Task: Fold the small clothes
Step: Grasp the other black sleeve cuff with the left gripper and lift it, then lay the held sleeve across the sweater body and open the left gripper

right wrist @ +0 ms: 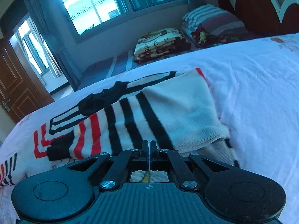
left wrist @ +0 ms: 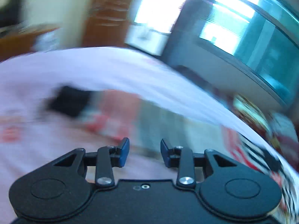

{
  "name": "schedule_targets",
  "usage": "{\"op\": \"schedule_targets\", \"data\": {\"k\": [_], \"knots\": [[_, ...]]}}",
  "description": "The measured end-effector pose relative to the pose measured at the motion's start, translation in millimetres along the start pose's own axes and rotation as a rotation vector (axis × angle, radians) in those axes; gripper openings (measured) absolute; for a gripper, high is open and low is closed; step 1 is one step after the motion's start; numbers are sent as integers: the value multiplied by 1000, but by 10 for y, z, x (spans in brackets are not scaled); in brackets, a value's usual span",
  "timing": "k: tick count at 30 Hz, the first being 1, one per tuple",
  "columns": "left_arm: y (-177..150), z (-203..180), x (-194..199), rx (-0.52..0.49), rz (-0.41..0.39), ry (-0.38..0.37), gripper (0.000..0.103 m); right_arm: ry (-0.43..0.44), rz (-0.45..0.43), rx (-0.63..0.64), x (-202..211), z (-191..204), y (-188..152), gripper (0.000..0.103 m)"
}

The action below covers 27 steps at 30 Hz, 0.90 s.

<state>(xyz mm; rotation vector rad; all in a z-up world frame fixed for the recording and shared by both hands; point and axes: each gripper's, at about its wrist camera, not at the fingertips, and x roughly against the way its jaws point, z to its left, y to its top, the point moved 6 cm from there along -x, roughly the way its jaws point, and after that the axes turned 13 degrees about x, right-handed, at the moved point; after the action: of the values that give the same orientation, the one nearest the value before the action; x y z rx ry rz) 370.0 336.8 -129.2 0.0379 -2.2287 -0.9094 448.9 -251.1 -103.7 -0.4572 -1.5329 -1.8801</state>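
My right gripper (right wrist: 149, 150) has its jaws pressed together at the near edge of the striped knit garment (right wrist: 130, 115). The pads meet with no gap, and whether a thin fold of cloth is caught between them I cannot tell. My left gripper (left wrist: 144, 152) hangs with its jaws spread and nothing between the blue pads (left wrist: 124, 152), its view smeared by motion.

The garment, cream with black and red bands, lies on the white bedsheet (right wrist: 252, 85), already doubled in part: a cream panel is folded over the black stripes on the right, and a black-trimmed sleeve or collar trails off to the left. In the left view a striped corner (left wrist: 257, 155) shows at the far right, past a blurred dark object I cannot identify.

Beyond the sheet sit two stacks of folded blankets (right wrist: 160, 43), a dark red headboard (right wrist: 259, 9), a window (right wrist: 89, 1) and a brown door (right wrist: 15, 85).

I judge the fold to be midway, one side turned in and the other still loose. The next move calls for my open left jaws to come down on the untucked left side, take a clean edge, and carry it across level with my right.
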Motion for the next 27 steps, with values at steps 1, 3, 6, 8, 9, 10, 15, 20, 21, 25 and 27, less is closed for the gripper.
{"op": "schedule_targets", "data": {"k": [1,3,6,8,9,10,15,20,21,25,27], "knots": [[107,193,-52,78,12,9,33,8,2,-9,-25,88,9,0],[254,468,-177,199,34,9,27,17,2,-18,-64,233,50,0],[392,637,-358,288,40,-25,21,27,-1,-33,-122,403,121,0],[463,688,-455,349,37,-59,21,26,-5,-23,-120,491,157,0],[505,712,-504,373,34,-70,19,26,-4,-20,-124,522,164,0],[534,725,-552,393,33,-76,18,28,-1,-19,-129,547,163,0],[737,674,-552,429,-4,-161,5,17,6,-23,-122,549,148,0],[736,390,-834,330,100,-36,5,-1,15,-53,-109,390,148,0],[717,373,-897,340,109,-10,5,0,11,-61,-87,359,152,0],[738,-265,-709,179,0,-89,5,-9,-17,-69,13,206,175,0],[612,-803,-588,30,-25,-157,5,-19,-29,-90,49,90,180,0]]}}
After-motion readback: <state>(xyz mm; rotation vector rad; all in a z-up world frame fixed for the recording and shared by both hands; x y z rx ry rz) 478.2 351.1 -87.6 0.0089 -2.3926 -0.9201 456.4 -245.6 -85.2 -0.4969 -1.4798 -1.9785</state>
